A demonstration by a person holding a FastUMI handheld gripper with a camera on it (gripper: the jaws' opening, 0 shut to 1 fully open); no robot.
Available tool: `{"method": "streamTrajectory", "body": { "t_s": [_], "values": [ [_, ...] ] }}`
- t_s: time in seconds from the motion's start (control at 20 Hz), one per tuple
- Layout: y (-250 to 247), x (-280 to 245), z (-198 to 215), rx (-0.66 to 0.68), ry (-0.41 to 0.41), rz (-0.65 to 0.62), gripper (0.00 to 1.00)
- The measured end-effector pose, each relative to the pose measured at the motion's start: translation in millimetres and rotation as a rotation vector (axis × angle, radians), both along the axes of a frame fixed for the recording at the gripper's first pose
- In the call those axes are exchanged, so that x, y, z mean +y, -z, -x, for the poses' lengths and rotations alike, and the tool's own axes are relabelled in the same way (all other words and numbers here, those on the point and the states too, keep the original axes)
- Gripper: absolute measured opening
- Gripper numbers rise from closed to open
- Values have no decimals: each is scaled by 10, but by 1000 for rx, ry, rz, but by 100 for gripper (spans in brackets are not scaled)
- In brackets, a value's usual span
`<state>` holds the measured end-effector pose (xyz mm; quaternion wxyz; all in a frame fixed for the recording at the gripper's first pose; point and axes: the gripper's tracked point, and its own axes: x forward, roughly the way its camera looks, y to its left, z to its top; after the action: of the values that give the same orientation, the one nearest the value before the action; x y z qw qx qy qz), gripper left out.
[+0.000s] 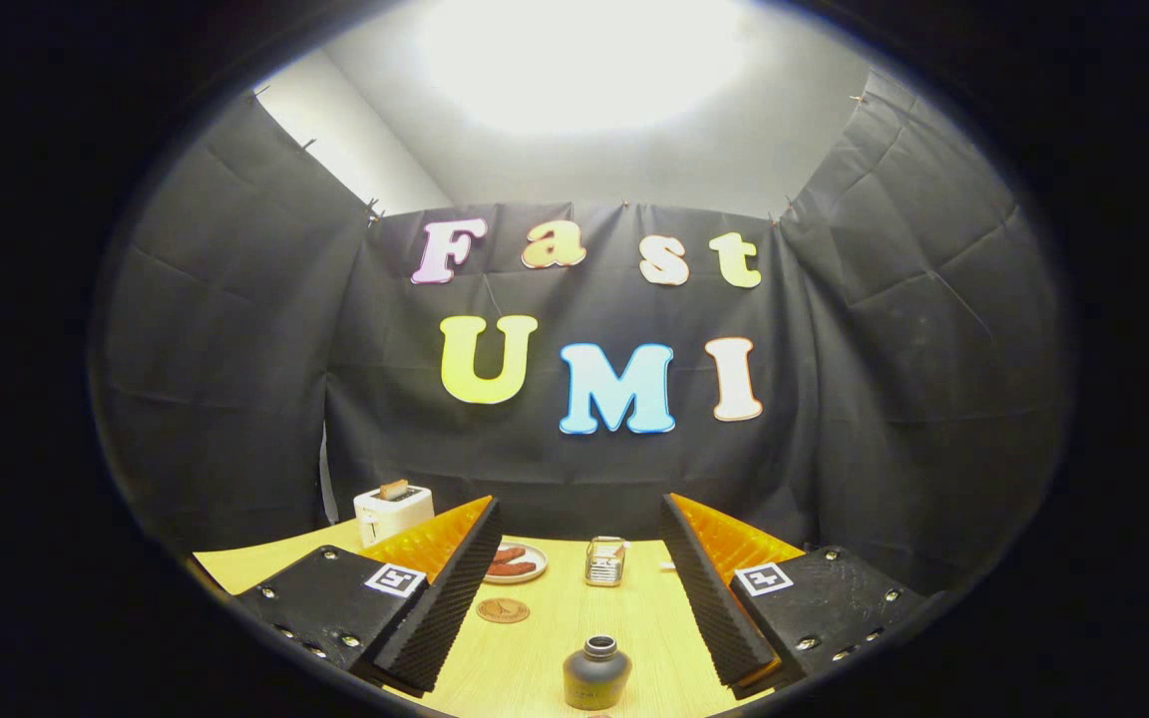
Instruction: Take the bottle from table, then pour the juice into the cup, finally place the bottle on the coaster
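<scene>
The hand-held gripper [579, 588] is held above the near part of the bench [545, 668], and its two fingers are spread wide apart, with nothing gripped between them. The bottle [596, 674] is seen standing upright on the bench, low between the two fingers and touched by neither of them; it is dark, with a short neck, and its top is turned toward the camera. The coaster [503, 610], a small round brown disc, is laid flat on the bench, ahead of the bottle and just beside the left finger. The cup [605, 560], a clear glass one, is placed farther back, beyond the bottle and between the fingers. A plate [516, 564] with some reddish food on it is set behind the coaster, partly hidden by the left finger. A white toaster [392, 512] with a slice of bread in its slot is found at the far left corner of the bench, close to the black cloth wall.
</scene>
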<state>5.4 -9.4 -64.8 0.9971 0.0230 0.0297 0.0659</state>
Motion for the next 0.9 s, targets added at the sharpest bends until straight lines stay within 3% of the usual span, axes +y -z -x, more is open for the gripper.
{"method": "streamTrajectory", "body": {
  "t_s": [0.5, 0.9],
  "values": [
    [957, -205, 17, 150, -7, -25, 98],
    [1569, -100, -38, 256, -77, 6, 98]
  ]
}}
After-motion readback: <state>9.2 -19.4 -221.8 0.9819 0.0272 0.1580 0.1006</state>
